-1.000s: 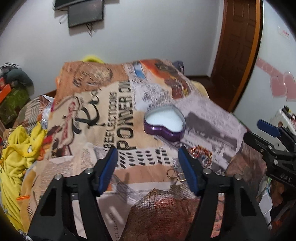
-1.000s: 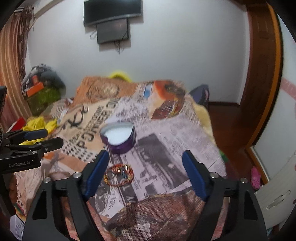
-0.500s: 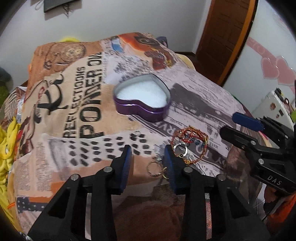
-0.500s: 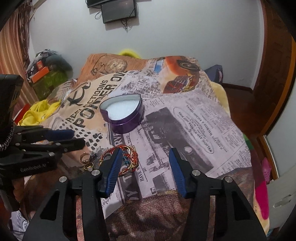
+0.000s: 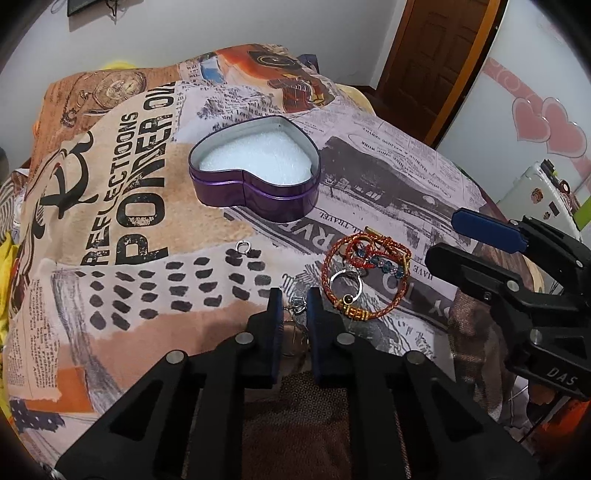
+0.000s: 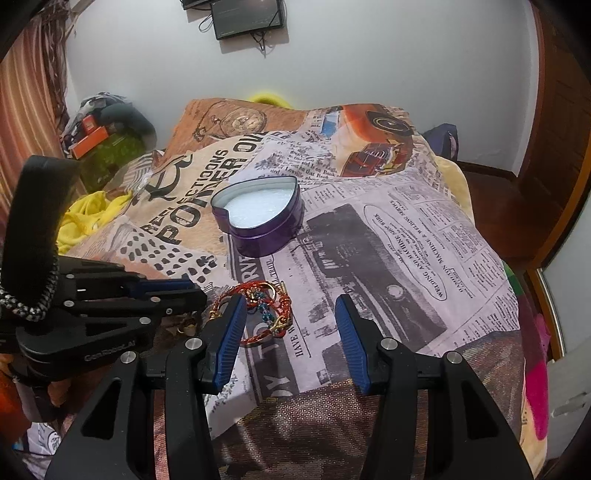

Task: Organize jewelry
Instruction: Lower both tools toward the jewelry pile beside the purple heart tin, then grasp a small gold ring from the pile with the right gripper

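A purple heart-shaped tin (image 5: 255, 181) with white foam inside sits open on the printed bedspread; it also shows in the right wrist view (image 6: 258, 218). A tangle of red and gold bracelets (image 5: 364, 277) lies in front of it, also seen in the right wrist view (image 6: 264, 314). My left gripper (image 5: 294, 306) has its jaws nearly closed around small gold rings (image 5: 295, 328) on the cloth. My right gripper (image 6: 291, 332) is open and empty, just right of the bracelets. A tiny silver ring (image 5: 242, 245) lies alone on the cloth.
The printed bedspread (image 6: 388, 236) covers the bed. Yellow cloth (image 6: 88, 214) and clutter lie at the left. A wooden door (image 5: 436, 55) stands at the back right. A wall-mounted screen (image 6: 247, 16) hangs above.
Both grippers moved forward and down toward the jewelry. My left gripper's jaws narrowed from wide open to nearly closed around the gold rings. My right gripper narrowed a little.
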A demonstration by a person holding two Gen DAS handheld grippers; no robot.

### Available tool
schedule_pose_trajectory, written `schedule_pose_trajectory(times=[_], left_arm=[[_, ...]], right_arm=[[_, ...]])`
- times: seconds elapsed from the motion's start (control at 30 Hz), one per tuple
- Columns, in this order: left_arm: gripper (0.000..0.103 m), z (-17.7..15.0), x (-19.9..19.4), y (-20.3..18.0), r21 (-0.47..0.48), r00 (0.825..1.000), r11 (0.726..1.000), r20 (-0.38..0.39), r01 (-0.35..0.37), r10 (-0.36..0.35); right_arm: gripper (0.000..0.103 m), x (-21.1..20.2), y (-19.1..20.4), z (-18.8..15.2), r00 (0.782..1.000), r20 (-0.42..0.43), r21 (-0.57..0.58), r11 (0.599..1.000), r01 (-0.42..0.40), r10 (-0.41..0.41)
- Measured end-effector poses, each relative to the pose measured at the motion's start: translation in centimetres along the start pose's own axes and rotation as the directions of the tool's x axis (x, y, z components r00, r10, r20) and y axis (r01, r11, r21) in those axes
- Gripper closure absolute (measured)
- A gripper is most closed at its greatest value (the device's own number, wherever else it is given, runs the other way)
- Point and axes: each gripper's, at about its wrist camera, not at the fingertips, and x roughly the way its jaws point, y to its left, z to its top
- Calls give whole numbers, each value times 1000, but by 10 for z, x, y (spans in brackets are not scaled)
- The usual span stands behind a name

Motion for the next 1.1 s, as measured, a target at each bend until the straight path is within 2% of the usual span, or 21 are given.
schedule_pose_trajectory(times=[0.03,0.27,0.6,0.93,1.1], left_arm=[[96,0,-1,0,-1,1000,1000,5,3,-3],[96,0,-21,1,-15,998,1000,61,4,-3],[96,-8,-75,18,-58,986,998,166,-12,22],[96,-36,-89,41,-103,985,994,166,-25,42],[96,-42,-89,48,-122,985,993,172,-3,24]], right_arm=[[57,0,0,0,1000,-2,0,1000,-1,1],[57,-5,7,3,1000,5,-14,1000,-3,3],[57,-11,33,4,1000,9,-60,998,-26,26],[70,18,65,-4,991,-91,-90,990,-110,102],[74,41,74,-11,985,-155,-106,990,-98,81]])
